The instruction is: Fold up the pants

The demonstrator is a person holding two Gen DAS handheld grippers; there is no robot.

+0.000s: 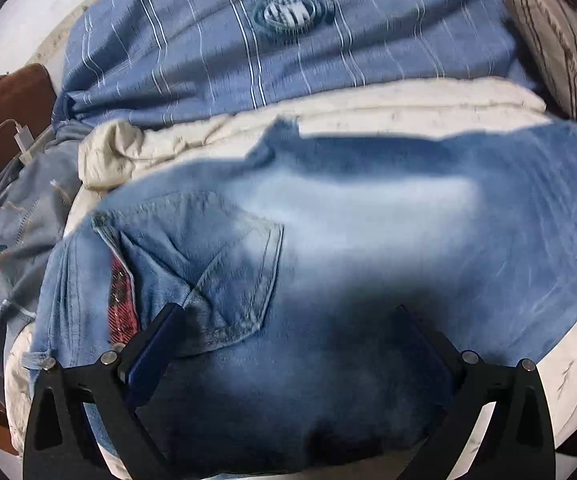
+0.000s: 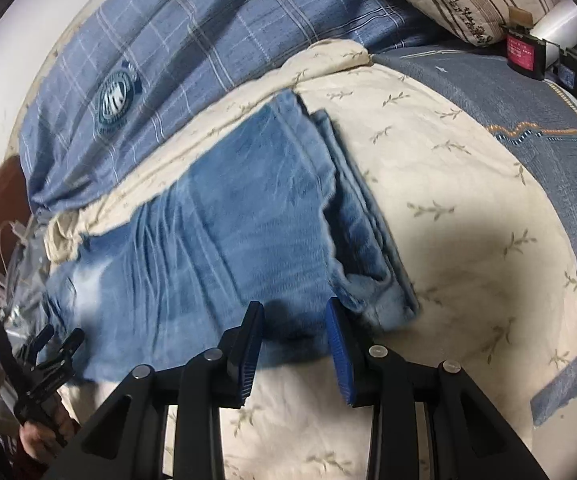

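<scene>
The jeans [image 2: 224, 220] lay lengthwise across the bed [image 2: 468, 184], hems nearest the right gripper [image 2: 294, 312], jaws part-open and empty; left gripper [image 1: 288, 320] jaws wide over the seat.

The left gripper [image 1: 288, 320] points steeply down at the jeans [image 1: 328, 240], its jaws spread wide with nothing pinched between them. The right gripper [image 2: 294, 320] also tilts down, at the jeans' near edge, its ribbed blue pads [image 2: 338, 344] partly apart and closed on nothing. A hand [image 2: 38, 440] holds the left gripper's handle.
</scene>
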